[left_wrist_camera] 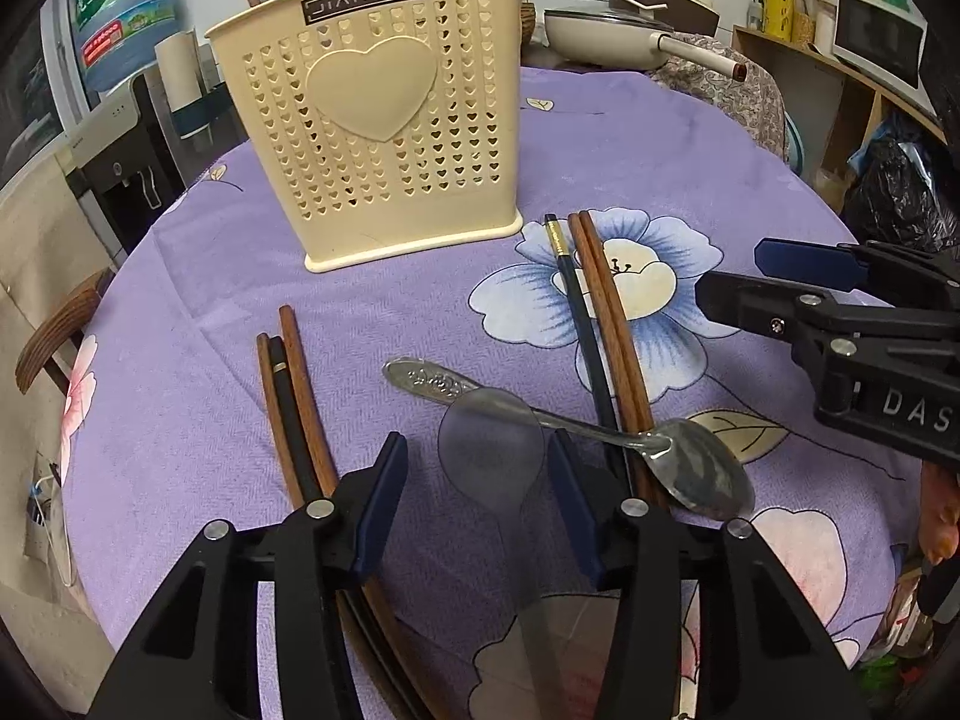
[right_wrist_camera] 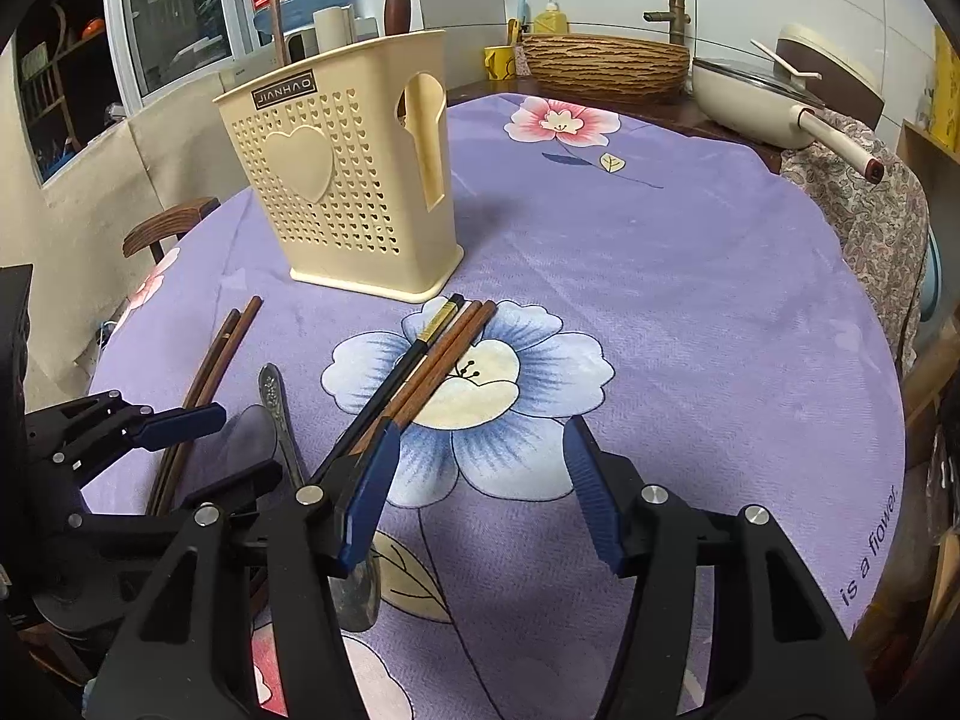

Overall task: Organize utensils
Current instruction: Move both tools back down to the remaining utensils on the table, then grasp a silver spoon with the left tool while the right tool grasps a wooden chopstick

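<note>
Nearest the left wrist camera, a translucent plastic spoon (left_wrist_camera: 489, 450) lies on the cloth, its bowl framed by the left gripper (left_wrist_camera: 474, 480), whose blue-padded fingers are spread wide and holding nothing. The pads sit either side of the bowl; whether they touch it cannot be told.

A metal spoon (left_wrist_camera: 600, 429) lies just beyond, its handle passing behind the plastic bowl and its own bowl resting across the near ends of a group of three chopsticks (left_wrist_camera: 600, 330), one dark and two brown. A second group of chopsticks (left_wrist_camera: 288, 396) lies to the left, running under the left gripper's finger.

The right gripper (right_wrist_camera: 480, 486) hovers low over the blue flower print, its fingers also parted and empty, its left finger near the three chopsticks.

Further back stands the cream perforated holder (left_wrist_camera: 375, 120), upright, with a raised heart on its front. A brown stick-like handle (right_wrist_camera: 277, 27) and a dark rounded handle (right_wrist_camera: 397, 6) rise above its rim; the rest of its contents are hidden.

By my reading the job is at an early stage: perhaps two pieces are stowed, while both spoons and both chopstick groups still wait on the purple flowered tablecloth (right_wrist_camera: 690, 300).

Beyond the table sit a lidded pan (right_wrist_camera: 750, 96) and a woven basket (right_wrist_camera: 606, 63).
</note>
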Action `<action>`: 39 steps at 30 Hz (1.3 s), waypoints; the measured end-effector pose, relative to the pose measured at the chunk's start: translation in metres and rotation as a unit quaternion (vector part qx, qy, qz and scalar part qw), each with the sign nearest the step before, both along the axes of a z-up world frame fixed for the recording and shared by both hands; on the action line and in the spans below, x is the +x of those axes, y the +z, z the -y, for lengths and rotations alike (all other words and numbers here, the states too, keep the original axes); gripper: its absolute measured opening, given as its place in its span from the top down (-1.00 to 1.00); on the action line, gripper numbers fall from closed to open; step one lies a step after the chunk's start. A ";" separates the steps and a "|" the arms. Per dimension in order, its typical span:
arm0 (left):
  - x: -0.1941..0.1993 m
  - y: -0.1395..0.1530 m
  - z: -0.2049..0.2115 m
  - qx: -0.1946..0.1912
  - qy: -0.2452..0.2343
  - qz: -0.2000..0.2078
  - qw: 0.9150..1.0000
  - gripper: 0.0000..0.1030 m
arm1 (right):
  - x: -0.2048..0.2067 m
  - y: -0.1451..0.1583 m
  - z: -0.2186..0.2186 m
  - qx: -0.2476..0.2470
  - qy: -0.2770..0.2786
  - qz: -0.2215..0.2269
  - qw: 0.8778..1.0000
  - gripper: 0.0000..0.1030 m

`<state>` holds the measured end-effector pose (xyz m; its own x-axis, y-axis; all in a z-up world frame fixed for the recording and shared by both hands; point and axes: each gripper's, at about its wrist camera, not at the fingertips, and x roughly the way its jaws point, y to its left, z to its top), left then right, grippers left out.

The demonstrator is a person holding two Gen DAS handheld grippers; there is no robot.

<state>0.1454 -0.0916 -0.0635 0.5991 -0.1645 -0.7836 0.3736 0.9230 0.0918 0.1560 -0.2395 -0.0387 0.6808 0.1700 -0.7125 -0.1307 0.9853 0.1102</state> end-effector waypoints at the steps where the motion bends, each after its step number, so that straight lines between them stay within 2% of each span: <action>1: 0.001 0.000 0.001 0.001 0.000 0.000 1.000 0.11 | 0.000 0.000 0.000 0.001 0.001 0.000 1.000 -0.11; 5: 0.004 0.001 0.002 -0.008 0.001 -0.006 1.000 0.31 | 0.001 0.000 -0.002 0.001 0.002 -0.002 1.000 -0.10; 10: 0.003 0.003 0.000 -0.018 0.004 -0.002 1.000 0.31 | 0.006 -0.002 -0.005 0.003 0.004 -0.009 1.000 -0.03; 16: -0.001 0.021 -0.012 -0.049 0.015 0.019 0.998 0.31 | 0.023 -0.009 -0.014 0.006 0.002 -0.033 0.999 0.02; 21: -0.003 0.033 -0.023 -0.065 0.028 0.034 0.997 0.31 | 0.046 -0.021 -0.029 -0.009 -0.006 -0.058 0.998 0.19; 25: -0.004 0.033 -0.032 -0.069 0.033 0.033 0.997 0.31 | 0.056 -0.022 -0.030 0.008 -0.006 -0.068 0.998 0.19; 28: -0.004 0.032 -0.038 -0.077 0.039 0.029 0.996 0.31 | 0.058 -0.021 -0.024 -0.017 -0.013 -0.069 0.997 0.32; 30: -0.004 0.032 -0.041 -0.078 0.040 0.031 0.996 0.31 | 0.060 -0.023 -0.012 -0.003 -0.029 -0.075 0.997 0.45; 37: -0.001 0.035 -0.042 -0.086 0.035 0.034 0.995 0.31 | 0.068 -0.023 -0.013 0.008 -0.039 -0.082 0.996 0.48; 39: -0.002 0.036 -0.040 -0.087 0.034 0.036 0.995 0.31 | 0.075 -0.023 -0.014 0.015 -0.046 -0.084 0.995 0.63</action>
<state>0.1437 -0.0513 -0.0273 0.6678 -0.2501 -0.7011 0.3074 0.9505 -0.0463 0.2309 -0.2256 -0.0615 0.5655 0.1359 -0.8135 -0.0171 0.9881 0.1532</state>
